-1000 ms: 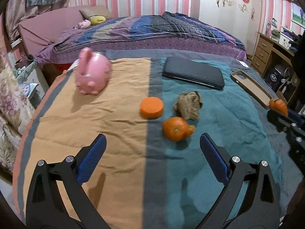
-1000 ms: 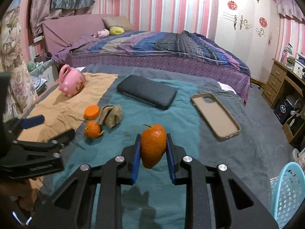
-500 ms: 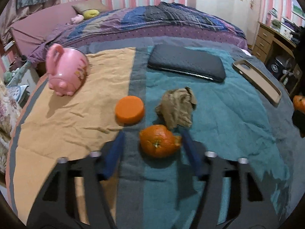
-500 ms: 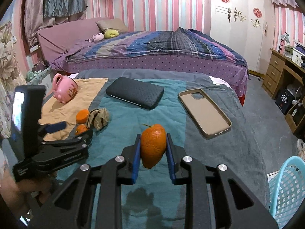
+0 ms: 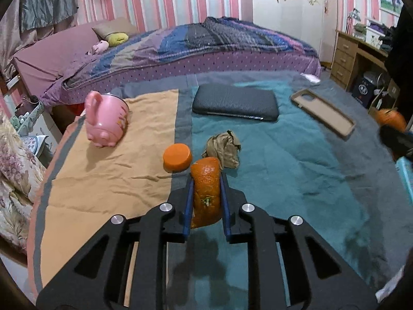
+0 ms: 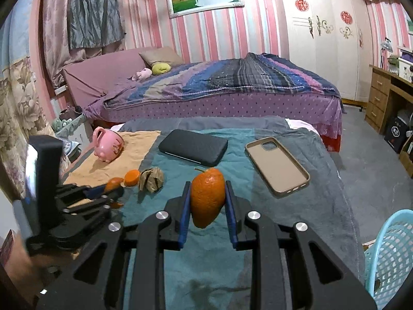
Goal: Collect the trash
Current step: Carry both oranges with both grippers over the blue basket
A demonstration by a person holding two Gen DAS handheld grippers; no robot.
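My left gripper (image 5: 206,188) is shut on a squashed orange peel (image 5: 206,193) and holds it just above the cloth. A crumpled brown paper (image 5: 224,149) and an orange lid (image 5: 177,157) lie right beyond it. My right gripper (image 6: 207,199) is shut on a second orange peel (image 6: 207,196), lifted above the teal cloth. In the right wrist view the left gripper (image 6: 103,193) shows at the left, next to the lid (image 6: 132,177) and the paper (image 6: 151,179). A light blue basket (image 6: 389,255) stands at the lower right.
A pink pig mug (image 5: 105,122) lies on the tan cloth at the left. A black case (image 5: 235,102) and a beige phone case (image 5: 322,113) lie at the back of the table. A bed stands behind, a wooden desk (image 6: 387,98) at the right.
My left gripper went forward over the orange peel, shut on it and lifted it. My right gripper kept its peel and rose a little.
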